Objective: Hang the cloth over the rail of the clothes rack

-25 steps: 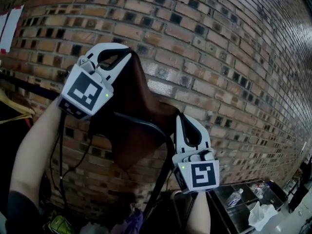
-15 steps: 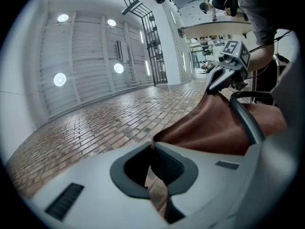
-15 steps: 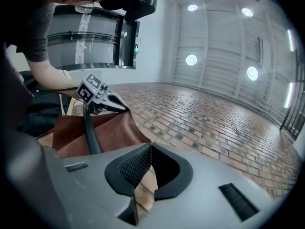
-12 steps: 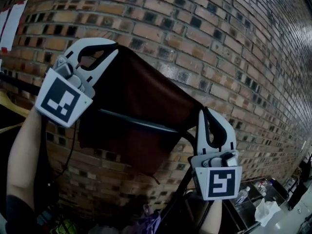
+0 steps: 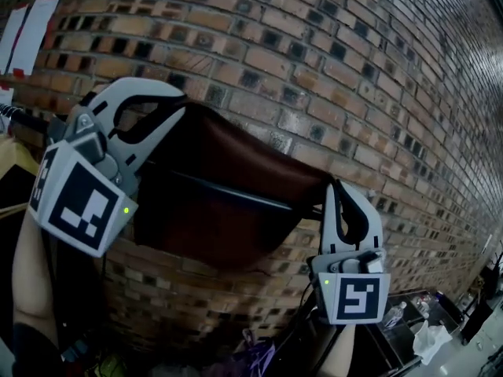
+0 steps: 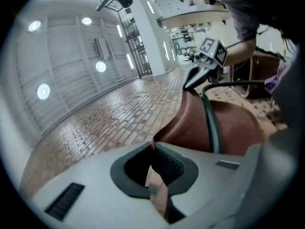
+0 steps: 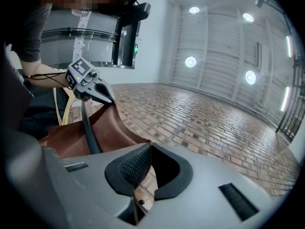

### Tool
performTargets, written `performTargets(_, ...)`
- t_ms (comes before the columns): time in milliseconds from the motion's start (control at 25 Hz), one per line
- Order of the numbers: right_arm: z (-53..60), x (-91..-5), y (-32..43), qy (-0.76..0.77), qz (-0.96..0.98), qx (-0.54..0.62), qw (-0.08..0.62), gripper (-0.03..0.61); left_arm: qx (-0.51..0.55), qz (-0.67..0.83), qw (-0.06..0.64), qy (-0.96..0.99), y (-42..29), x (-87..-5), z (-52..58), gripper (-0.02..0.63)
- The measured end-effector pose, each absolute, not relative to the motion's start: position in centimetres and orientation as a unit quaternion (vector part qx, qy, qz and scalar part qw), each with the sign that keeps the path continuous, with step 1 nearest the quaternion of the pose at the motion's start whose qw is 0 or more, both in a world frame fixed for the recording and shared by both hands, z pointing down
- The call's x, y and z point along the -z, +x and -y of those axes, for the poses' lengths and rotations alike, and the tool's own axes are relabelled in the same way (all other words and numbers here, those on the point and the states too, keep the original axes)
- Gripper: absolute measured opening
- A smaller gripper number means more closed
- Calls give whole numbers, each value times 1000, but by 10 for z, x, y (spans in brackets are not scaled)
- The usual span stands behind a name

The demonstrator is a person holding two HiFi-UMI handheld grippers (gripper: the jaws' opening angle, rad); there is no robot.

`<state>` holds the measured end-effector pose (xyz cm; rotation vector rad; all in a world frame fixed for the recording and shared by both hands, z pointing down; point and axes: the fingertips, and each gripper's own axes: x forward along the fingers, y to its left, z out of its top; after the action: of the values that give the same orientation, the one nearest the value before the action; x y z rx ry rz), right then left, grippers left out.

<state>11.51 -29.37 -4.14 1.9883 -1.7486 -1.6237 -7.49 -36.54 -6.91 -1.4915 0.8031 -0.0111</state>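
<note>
A dark brown cloth [image 5: 228,171] is stretched wide and draped across the black rail [image 5: 236,197] of the clothes rack, in front of a brick wall. My left gripper [image 5: 183,110] is shut on the cloth's upper left corner. My right gripper [image 5: 334,184] is shut on its right corner, lower down. In the left gripper view the cloth [image 6: 233,123] runs from my jaws over the rail [image 6: 212,128] to the right gripper [image 6: 198,75]. The right gripper view shows the cloth [image 7: 105,130], the rail [image 7: 89,130] and the left gripper [image 7: 95,87] beyond.
The brick wall [image 5: 330,69] stands close behind the rack. White sheets with red edges [image 5: 27,31] hang on it at top left. A yellow item [image 5: 12,159] hangs at the left. At lower right is a dark cart [image 5: 405,340] with a bottle [image 5: 393,315] and a white cloth [image 5: 428,338].
The two grippers have moved apart, the left one leftward and nearer the camera, and the bunched cloth is now spread wide along the rail.
</note>
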Motion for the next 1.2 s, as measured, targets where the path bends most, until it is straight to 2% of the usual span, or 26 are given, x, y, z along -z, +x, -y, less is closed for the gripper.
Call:
performTargets(120,286,32,117,636,583,506,-9,9,-4,-352,604,-715,-86,37,365,21)
performTargets(240,276,20,111,620,604,500,-36,9,-37,-364,580,-727,-94,11,361,22)
performTargets(720,270,-68,101,598,622,494,-105,11,-162,-398,581,-691,-107,-83,358,23)
performTargets(840,280,-87,104,606,617,490,-108,12,-162,-404,590,-680,-102,-100,370,23)
performTargets(1200,295,-100,116,609,634,454,-143,14,-152,-362,559,-730,-92,-120,391,35)
